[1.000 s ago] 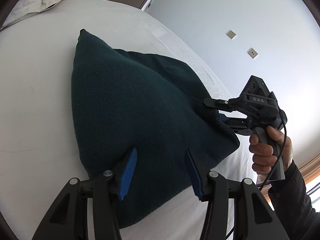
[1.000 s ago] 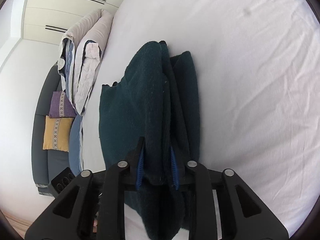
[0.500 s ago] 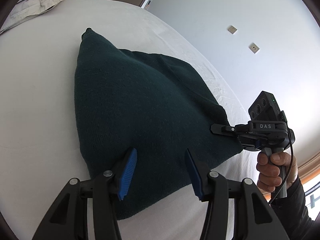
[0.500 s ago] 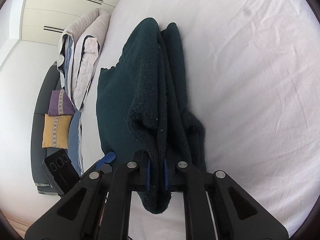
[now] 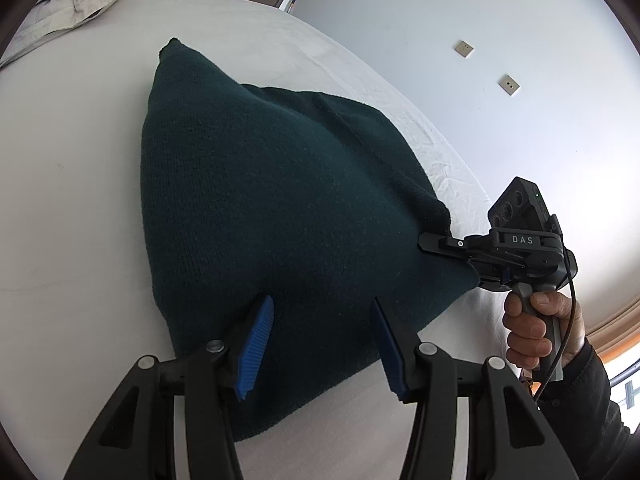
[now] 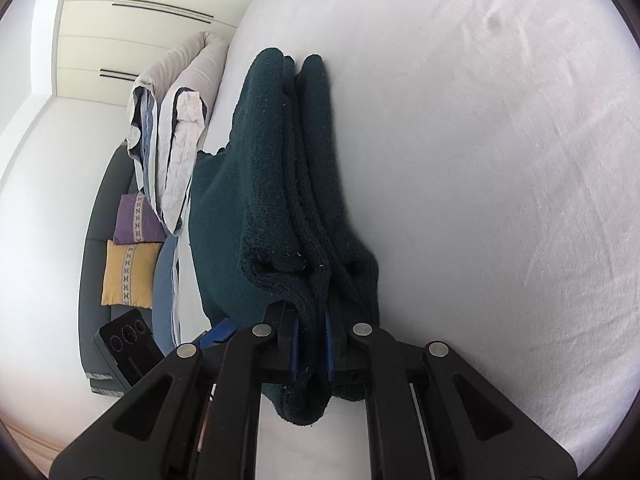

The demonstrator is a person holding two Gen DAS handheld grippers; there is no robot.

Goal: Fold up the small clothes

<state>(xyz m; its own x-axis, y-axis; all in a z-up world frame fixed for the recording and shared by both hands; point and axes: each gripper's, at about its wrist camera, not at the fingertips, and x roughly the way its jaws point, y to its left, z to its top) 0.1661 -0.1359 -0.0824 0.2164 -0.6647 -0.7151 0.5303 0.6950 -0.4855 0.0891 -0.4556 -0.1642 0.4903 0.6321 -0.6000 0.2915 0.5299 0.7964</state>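
Your right gripper [image 6: 312, 354] clamps the bunched corner of the soft, floppy dark green knit [image 5: 280, 216] on the bed [image 5: 60, 208]; your left gripper [image 5: 320, 344] hovers open over its near edge, the next hold.

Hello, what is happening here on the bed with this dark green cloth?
A person is folding a dark green knit garment on a white bed, with a gripper in each hand. The right gripper has just closed its jaws on a bunched corner of the garment. The left gripper hovers over the near edge, jaws open, gripping nothing.
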